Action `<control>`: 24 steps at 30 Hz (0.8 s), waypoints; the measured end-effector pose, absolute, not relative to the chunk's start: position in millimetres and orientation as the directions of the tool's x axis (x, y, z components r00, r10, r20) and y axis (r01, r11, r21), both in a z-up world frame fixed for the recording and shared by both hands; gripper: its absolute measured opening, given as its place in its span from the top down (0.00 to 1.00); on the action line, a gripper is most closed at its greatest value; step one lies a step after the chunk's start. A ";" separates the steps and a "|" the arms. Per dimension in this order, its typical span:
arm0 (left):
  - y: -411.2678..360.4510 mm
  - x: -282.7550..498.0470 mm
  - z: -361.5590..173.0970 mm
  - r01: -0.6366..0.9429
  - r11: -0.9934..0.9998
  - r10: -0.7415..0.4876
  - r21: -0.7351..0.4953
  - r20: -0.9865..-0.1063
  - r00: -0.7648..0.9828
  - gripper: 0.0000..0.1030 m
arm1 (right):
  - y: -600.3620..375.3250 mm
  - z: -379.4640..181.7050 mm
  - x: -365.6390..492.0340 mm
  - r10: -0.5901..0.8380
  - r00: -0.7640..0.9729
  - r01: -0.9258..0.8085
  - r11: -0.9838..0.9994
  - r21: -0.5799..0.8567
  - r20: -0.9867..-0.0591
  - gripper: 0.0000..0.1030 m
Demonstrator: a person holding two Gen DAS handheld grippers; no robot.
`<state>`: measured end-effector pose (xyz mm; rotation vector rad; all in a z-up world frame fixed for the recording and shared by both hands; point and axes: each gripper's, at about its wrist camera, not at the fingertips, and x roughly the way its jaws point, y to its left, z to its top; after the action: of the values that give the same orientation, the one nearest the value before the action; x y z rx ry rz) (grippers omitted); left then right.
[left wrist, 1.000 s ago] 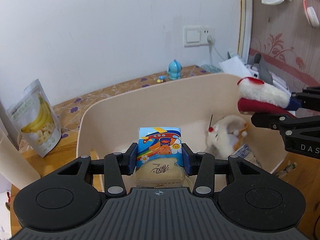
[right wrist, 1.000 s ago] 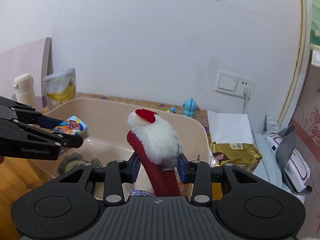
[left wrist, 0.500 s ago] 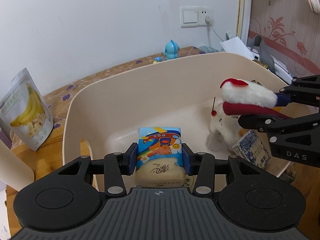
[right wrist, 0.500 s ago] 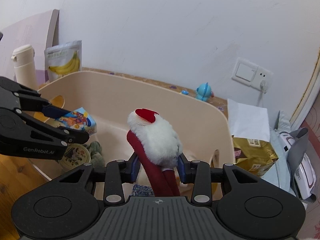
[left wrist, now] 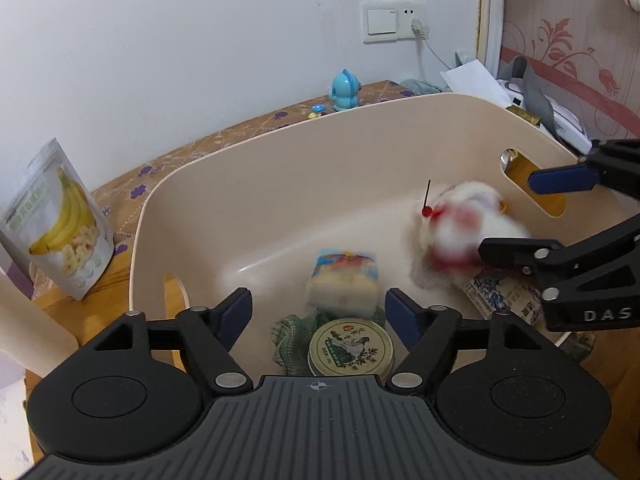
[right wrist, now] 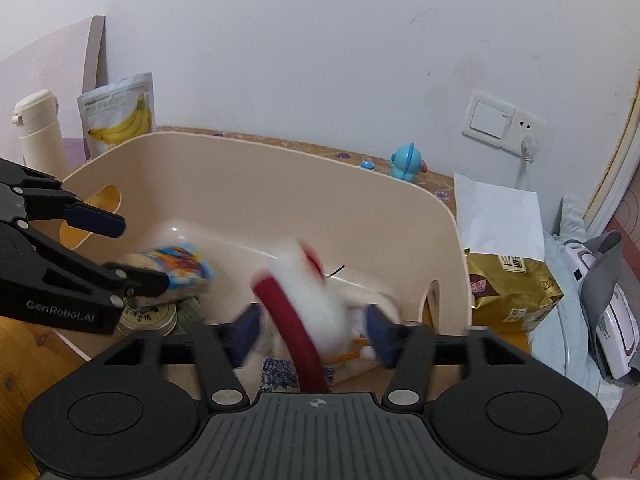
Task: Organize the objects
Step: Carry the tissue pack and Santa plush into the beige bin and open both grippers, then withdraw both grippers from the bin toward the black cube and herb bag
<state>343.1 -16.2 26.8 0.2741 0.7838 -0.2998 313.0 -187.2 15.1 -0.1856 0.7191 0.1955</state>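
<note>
Both grippers hover over a beige plastic bin (left wrist: 280, 152), which also shows in the right wrist view (right wrist: 248, 160). My left gripper (left wrist: 318, 312) is open; the colourful tissue pack (left wrist: 344, 280) is blurred, loose below it inside the bin, and shows in the right wrist view (right wrist: 180, 266). My right gripper (right wrist: 312, 334) is open; the red and white plush Santa hat (right wrist: 308, 292) is blurred between its jaws, free of them, and appears blurred in the left wrist view (left wrist: 460, 236) over a white plush toy (left wrist: 480, 196).
In the bin lie a round green tin (left wrist: 350, 346), a green cloth (left wrist: 288, 336) and a blue-patterned packet (left wrist: 500, 296). Outside stand a banana chip bag (left wrist: 60, 220), a blue figurine (left wrist: 346, 90), a gold bag (right wrist: 512, 288), a cream bottle (right wrist: 38, 128) and white paper (right wrist: 500, 220).
Both grippers have opened over the bin. The tissue pack has dropped from the left gripper and the Santa hat is falling from the right one. Both views have tilted down into the bin.
</note>
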 end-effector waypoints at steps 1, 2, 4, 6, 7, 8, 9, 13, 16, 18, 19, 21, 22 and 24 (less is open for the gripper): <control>-16.9 342.1 26.9 0.360 0.923 -0.157 0.135 -0.723 0.673 0.27 | -188.3 16.1 312.3 0.116 0.738 -0.239 0.966 -0.097 -0.665 0.25; -17.1 341.1 27.4 0.357 0.924 -0.155 0.137 -0.720 0.676 0.27 | -189.2 17.3 311.5 0.119 0.738 -0.239 0.967 -0.093 -0.664 0.24; -16.8 338.8 29.0 0.353 0.926 -0.156 0.133 -0.715 0.681 0.26 | -190.8 19.5 309.7 0.119 0.739 -0.237 0.967 -0.090 -0.663 0.22; -15.5 336.7 31.5 0.347 0.929 -0.159 0.128 -0.709 0.687 0.26 | -191.5 21.8 307.7 0.115 0.745 -0.232 0.968 -0.093 -0.657 0.15; -14.6 335.8 33.0 0.344 0.930 -0.159 0.127 -0.706 0.690 0.26 | -191.9 23.1 305.7 0.115 0.750 -0.231 0.969 -0.094 -0.652 0.14; -13.7 334.8 34.4 0.341 0.931 -0.158 0.127 -0.703 0.694 0.26 | -192.4 24.5 304.0 0.117 0.753 -0.230 0.969 -0.092 -0.648 0.14; -13.0 333.8 35.7 0.338 0.932 -0.157 0.128 -0.700 0.697 0.26 | -192.9 26.0 303.0 0.120 0.754 -0.230 0.969 -0.088 -0.646 0.14; -11.1 328.1 43.3 0.324 0.937 -0.155 0.127 -0.683 0.714 0.26 | -195.9 31.8 298.7 0.123 0.765 -0.221 0.972 -0.079 -0.632 0.11; -8.6 321.6 51.1 0.311 0.943 -0.160 0.117 -0.660 0.734 0.26 | -197.0 37.6 292.2 0.120 0.786 -0.211 0.974 -0.080 -0.606 0.10; -7.6 317.3 56.0 0.301 0.948 -0.163 0.107 -0.649 0.744 0.26 | -197.7 42.8 287.3 0.120 0.801 -0.205 0.975 -0.082 -0.587 0.08; -7.4 315.3 58.4 0.298 0.949 -0.164 0.105 -0.643 0.748 0.26 | -198.0 45.2 285.1 0.118 0.808 -0.201 0.976 -0.082 -0.577 0.08; -7.2 310.2 63.3 0.295 0.950 -0.164 0.106 -0.635 0.755 0.26 | -199.8 49.9 281.0 0.116 0.821 -0.192 0.978 -0.079 -0.559 0.07; -7.3 308.2 64.9 0.297 0.949 -0.165 0.108 -0.634 0.756 0.26 | -200.6 52.5 278.9 0.116 0.826 -0.188 0.979 -0.076 -0.551 0.07; -6.8 302.7 68.9 0.293 0.950 -0.163 0.110 -0.625 0.763 0.26 | -202.7 56.6 274.1 0.118 0.833 -0.185 0.980 -0.071 -0.540 0.06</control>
<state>302.7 -6.8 68.9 0.2069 0.6577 -0.2502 274.1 -202.7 56.6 -0.1219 0.5637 0.1607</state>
